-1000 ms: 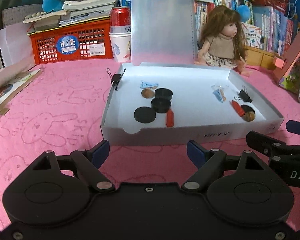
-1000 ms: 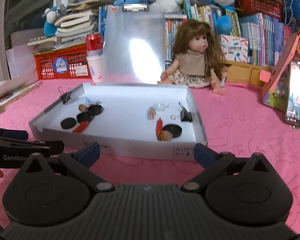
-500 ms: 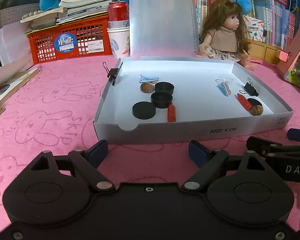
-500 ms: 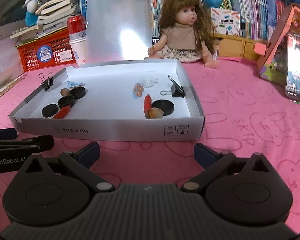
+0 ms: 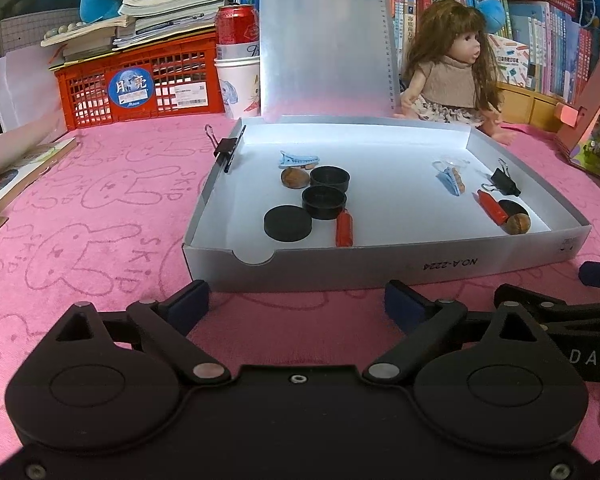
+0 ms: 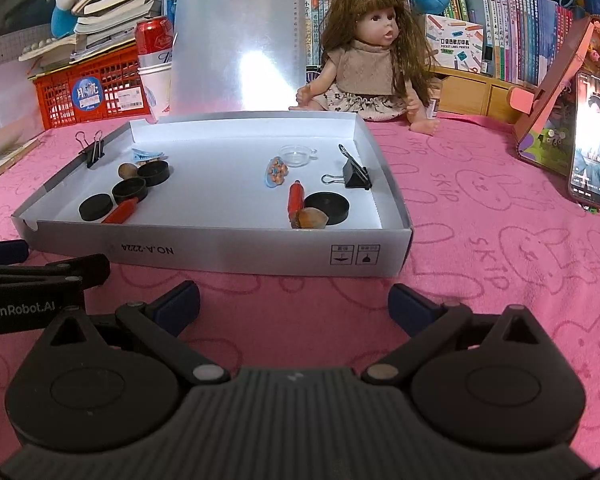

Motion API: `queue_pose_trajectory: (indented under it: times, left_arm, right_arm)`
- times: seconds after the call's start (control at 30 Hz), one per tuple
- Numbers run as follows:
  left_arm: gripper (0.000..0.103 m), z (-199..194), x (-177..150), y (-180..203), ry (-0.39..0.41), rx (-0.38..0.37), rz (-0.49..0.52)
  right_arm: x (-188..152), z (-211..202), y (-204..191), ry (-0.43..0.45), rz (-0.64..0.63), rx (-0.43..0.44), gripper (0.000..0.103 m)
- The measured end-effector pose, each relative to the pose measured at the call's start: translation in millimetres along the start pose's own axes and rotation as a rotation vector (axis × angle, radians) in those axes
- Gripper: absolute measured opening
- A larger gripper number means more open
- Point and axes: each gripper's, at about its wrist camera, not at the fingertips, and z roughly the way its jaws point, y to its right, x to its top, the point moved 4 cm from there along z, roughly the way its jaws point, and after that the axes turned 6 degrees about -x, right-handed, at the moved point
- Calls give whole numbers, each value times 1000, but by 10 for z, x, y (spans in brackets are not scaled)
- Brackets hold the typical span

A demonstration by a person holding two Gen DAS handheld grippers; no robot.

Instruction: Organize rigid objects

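Widening since a second ago, the left gripper (image 5: 296, 300) is opening its jaws with only pink cloth (image 5: 100, 208) between them, and the white box (image 5: 380, 268) is now sitting closer ahead of it than before. The right gripper (image 6: 294, 304) is holding its jaws apart and empty, the box just beyond its fingertips. Ahead-left inside the box are lying three black discs (image 5: 288, 223), a red cylinder (image 5: 344, 227), a nut (image 5: 295, 178) and a blue clip (image 5: 298, 159); ahead-right are resting another red cylinder (image 6: 295, 197), a nut (image 6: 310, 218), a black disc (image 6: 328, 206), a binder clip (image 6: 356, 174) and a clear dish (image 6: 298, 155).
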Motion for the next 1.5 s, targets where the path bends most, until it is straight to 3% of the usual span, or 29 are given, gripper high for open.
queue_pose_trajectory:
  times: [0.7,1.5]
  left_arm:
    - [103,18,-35,-17,7,31,-26]
    - [103,23,-32,-23,7,33,-25]
  right_arm:
    - [-7,-3,-2,0,0,0,103]
    - [-6,0,1,1,0,0,103]
